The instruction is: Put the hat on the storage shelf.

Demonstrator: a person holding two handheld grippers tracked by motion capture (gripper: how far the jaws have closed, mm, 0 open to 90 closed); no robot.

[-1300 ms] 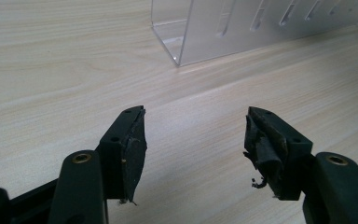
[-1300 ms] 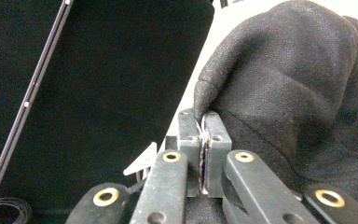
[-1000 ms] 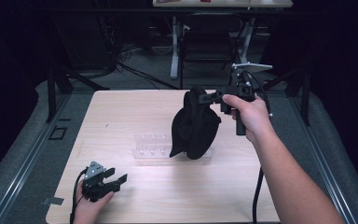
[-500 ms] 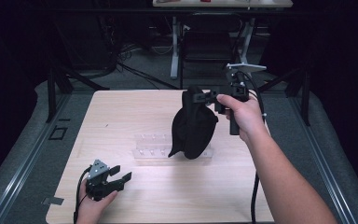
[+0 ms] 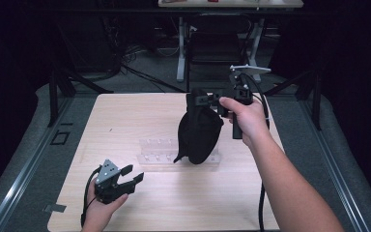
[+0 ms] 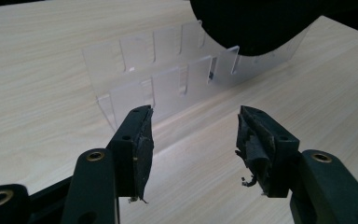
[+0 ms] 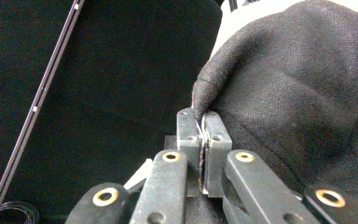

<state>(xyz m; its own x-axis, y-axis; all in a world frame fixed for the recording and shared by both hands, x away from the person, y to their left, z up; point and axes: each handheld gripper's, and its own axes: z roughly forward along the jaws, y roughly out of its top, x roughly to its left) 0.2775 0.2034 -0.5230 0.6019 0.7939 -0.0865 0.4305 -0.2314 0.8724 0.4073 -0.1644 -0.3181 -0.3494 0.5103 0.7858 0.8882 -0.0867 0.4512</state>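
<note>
Right tool (image 5: 204, 100) clamped on black cloth (image 5: 200, 133), hiding clear rack (image 5: 157, 151) end; left tool (image 5: 134, 176) closing, empty.

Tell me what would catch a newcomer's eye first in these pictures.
First the black cloth bag, hanging above the middle of the wooden table from the right gripper, whose jaws are pinched shut on its edge. Under it stands a clear slotted rack. At the near left corner the left gripper holds nothing, its jaws apart though they have just been closing.
</note>
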